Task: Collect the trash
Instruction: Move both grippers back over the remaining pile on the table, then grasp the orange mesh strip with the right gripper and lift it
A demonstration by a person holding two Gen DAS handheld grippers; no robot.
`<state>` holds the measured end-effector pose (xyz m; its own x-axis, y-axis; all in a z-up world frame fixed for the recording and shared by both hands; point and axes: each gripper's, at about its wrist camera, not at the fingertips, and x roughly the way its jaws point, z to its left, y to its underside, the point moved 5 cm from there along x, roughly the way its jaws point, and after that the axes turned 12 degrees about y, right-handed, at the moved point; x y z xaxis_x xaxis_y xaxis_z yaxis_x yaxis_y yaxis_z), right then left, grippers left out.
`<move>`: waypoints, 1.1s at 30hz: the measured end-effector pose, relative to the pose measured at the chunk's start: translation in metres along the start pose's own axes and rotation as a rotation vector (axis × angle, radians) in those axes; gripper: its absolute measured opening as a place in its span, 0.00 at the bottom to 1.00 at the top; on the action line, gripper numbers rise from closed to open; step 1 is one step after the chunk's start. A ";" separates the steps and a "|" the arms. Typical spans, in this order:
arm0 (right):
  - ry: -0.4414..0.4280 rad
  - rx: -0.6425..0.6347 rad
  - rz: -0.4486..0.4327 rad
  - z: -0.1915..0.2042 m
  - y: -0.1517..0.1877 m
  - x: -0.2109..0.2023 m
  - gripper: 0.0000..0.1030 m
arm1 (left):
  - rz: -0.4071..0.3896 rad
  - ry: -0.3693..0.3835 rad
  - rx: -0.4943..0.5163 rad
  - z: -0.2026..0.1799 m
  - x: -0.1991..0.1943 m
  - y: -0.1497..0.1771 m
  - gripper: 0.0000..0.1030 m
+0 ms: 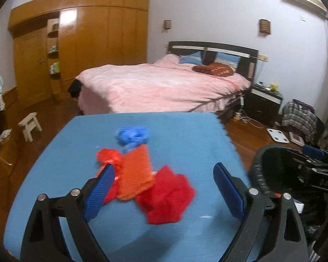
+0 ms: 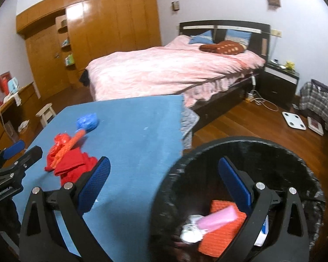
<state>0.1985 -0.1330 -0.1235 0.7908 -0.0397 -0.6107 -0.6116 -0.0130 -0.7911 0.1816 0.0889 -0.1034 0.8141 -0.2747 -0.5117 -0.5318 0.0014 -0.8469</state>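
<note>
On the blue table [image 1: 185, 131] lie crumpled red trash [image 1: 166, 198], an orange piece [image 1: 136, 174], a second red crumple [image 1: 109, 156] and a blue crumple [image 1: 132, 134]. My left gripper [image 1: 164, 184] is open just above the red and orange pieces, holding nothing. My right gripper [image 2: 164, 174] is open and empty over the black trash bin [image 2: 295, 159] beside the table. Inside the bin lie an orange piece [image 2: 220, 233], a pink item [image 2: 216, 217] and white paper [image 2: 191, 231]. The table trash also shows in the right wrist view [image 2: 74, 163].
A bed with a pink cover [image 1: 159, 85] stands behind the table. A wooden wardrobe [image 1: 87, 43] is at the back left, a small white stool [image 1: 30, 125] at left. A white scale [image 2: 294, 120] and a plaid bag [image 2: 317, 102] sit on the wooden floor at right.
</note>
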 end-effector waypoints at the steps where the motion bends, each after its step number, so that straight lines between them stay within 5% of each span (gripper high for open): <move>1: -0.008 -0.010 -0.002 0.008 0.000 0.002 0.94 | 0.000 -0.018 -0.009 0.010 -0.001 0.002 0.87; 15: -0.065 -0.087 0.017 0.085 0.007 0.038 0.93 | 0.044 -0.160 -0.074 0.097 0.002 0.031 0.86; 33: -0.107 -0.152 0.044 0.126 0.007 0.063 0.82 | 0.159 -0.085 -0.154 0.127 0.046 0.057 0.62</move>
<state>0.2466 -0.0101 -0.1716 0.7565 0.0625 -0.6510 -0.6355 -0.1645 -0.7543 0.2188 0.1980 -0.1933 0.7308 -0.2004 -0.6525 -0.6786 -0.1102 -0.7262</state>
